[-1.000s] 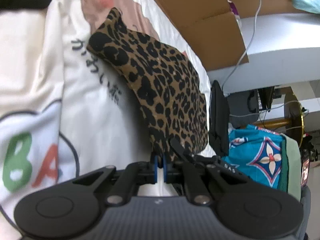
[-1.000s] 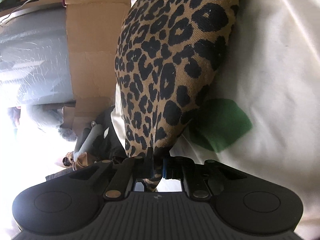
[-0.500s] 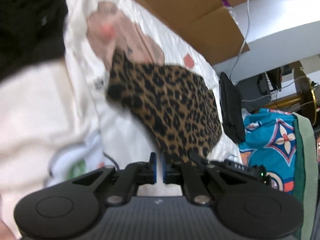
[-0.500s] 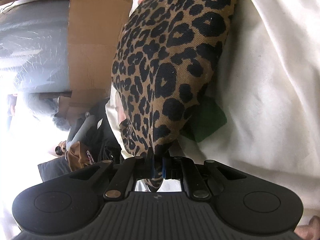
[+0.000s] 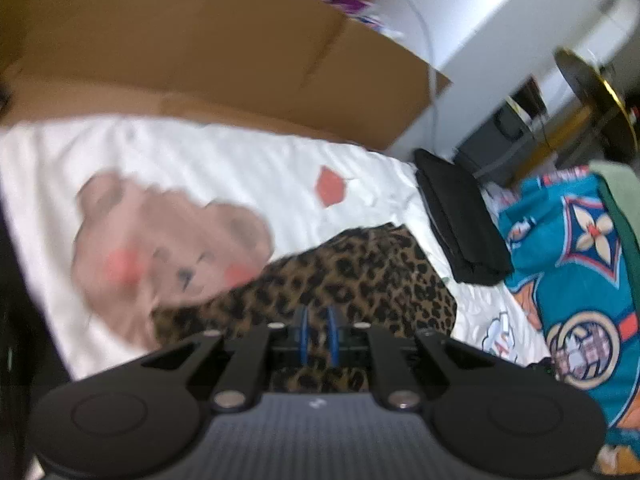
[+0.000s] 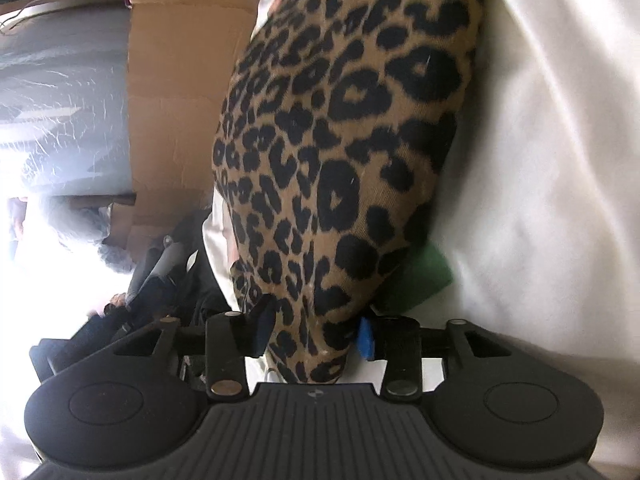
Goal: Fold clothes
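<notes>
leopard-print brown and black garment lying bunched on white printed bedsheet with pink bear picture. left gripper just above the fabric, blue-edged fingers a narrow gap apart, nothing pinched. right gripper spread wide, garment's end lying loose between its fingers. brown cardboard box beyond the sheet; folded black cloth at its edge.

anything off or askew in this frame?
Nothing damaged or spilled. The leopard-print garment lies bunched on the white printed sheet, not yet a flat fold. The right gripper stands open around its edge; the left gripper is nearly closed over it, grip unclear through blur.
</notes>
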`<act>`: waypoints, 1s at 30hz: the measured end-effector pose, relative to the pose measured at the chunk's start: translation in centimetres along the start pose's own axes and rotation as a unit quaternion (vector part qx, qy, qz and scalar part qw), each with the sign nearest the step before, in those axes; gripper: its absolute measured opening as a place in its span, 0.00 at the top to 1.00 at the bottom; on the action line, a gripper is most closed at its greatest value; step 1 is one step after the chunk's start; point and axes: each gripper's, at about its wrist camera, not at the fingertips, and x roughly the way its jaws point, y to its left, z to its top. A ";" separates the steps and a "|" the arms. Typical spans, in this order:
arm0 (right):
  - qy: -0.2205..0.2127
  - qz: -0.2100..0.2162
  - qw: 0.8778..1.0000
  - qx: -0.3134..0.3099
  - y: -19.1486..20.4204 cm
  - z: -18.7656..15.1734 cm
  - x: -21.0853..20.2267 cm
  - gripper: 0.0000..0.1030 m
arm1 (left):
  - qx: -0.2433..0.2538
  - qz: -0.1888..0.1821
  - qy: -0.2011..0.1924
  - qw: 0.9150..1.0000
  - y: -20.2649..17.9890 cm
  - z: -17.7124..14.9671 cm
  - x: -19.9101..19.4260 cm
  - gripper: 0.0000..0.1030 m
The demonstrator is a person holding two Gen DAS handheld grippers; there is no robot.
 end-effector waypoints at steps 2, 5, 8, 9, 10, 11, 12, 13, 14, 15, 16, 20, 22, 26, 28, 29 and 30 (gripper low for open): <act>-0.017 -0.009 1.000 -0.001 0.1 0.2 -1.0 0.47 | 0.027 0.002 0.010 1.000 -1.1 1.4 1.0 0.91; -0.047 -0.019 0.999 -0.001 0.1 0.7 -2.5 0.42 | 0.068 0.004 0.026 0.997 -2.8 3.4 2.5 0.91; -0.060 -0.021 0.998 0.015 -0.2 1.5 -3.5 0.41 | 0.104 0.010 0.046 0.993 -4.3 5.0 4.3 0.89; -0.061 -0.026 0.998 0.015 -0.2 1.8 -3.7 0.40 | 0.112 0.013 0.052 0.992 -4.5 5.2 4.8 0.89; -0.062 -0.032 0.997 0.015 -0.1 2.0 -3.9 0.40 | 0.119 0.017 0.057 0.991 -4.8 5.3 5.2 0.88; -0.065 -0.042 0.997 0.009 0.0 2.3 -4.2 0.40 | 0.127 0.020 0.063 0.990 -5.0 5.4 5.7 0.86; -0.069 -0.047 0.997 0.001 0.2 2.7 -4.5 0.40 | 0.134 0.024 0.068 0.988 -5.3 5.5 6.2 0.85; -0.073 -0.051 0.996 -0.007 0.3 3.0 -4.9 0.40 | 0.141 0.028 0.074 0.987 -5.5 5.6 6.6 0.84; -0.075 -0.051 0.996 -0.011 0.3 3.4 -5.2 0.40 | 0.149 0.031 0.079 0.985 -5.8 5.8 7.1 0.84; -0.077 -0.051 0.996 -0.014 0.3 3.8 -5.5 0.40 | 0.156 0.035 0.085 0.983 -6.1 5.9 7.6 0.84; -0.079 -0.050 0.996 -0.013 0.2 4.1 -5.5 0.40 | 0.164 0.038 0.090 0.982 -6.3 6.0 8.0 0.84; -0.091 -0.040 0.995 0.002 -0.6 4.8 -5.8 0.40 | 0.193 0.053 0.112 0.973 -7.3 6.5 9.9 0.81; -0.099 -0.047 0.994 0.001 -0.6 4.9 -5.7 0.40 | 0.208 0.060 0.123 0.969 -7.8 6.7 10.8 0.78; -0.121 -0.065 0.990 -0.015 0.0 5.1 -5.8 0.40 | 0.230 0.066 0.139 0.961 -8.6 7.0 12.4 0.78; -0.122 -0.064 0.990 -0.012 -0.1 5.2 -5.9 0.40 | 0.237 0.062 0.135 0.960 -8.6 6.5 12.6 0.77; -0.120 -0.066 0.991 -0.011 -0.2 5.2 -5.8 0.40 | 0.238 0.061 0.138 0.960 -8.5 6.3 12.7 0.77; -0.117 -0.067 0.991 -0.010 -0.2 5.3 -5.7 0.40 | 0.239 0.058 0.140 0.959 -8.4 6.1 12.9 0.77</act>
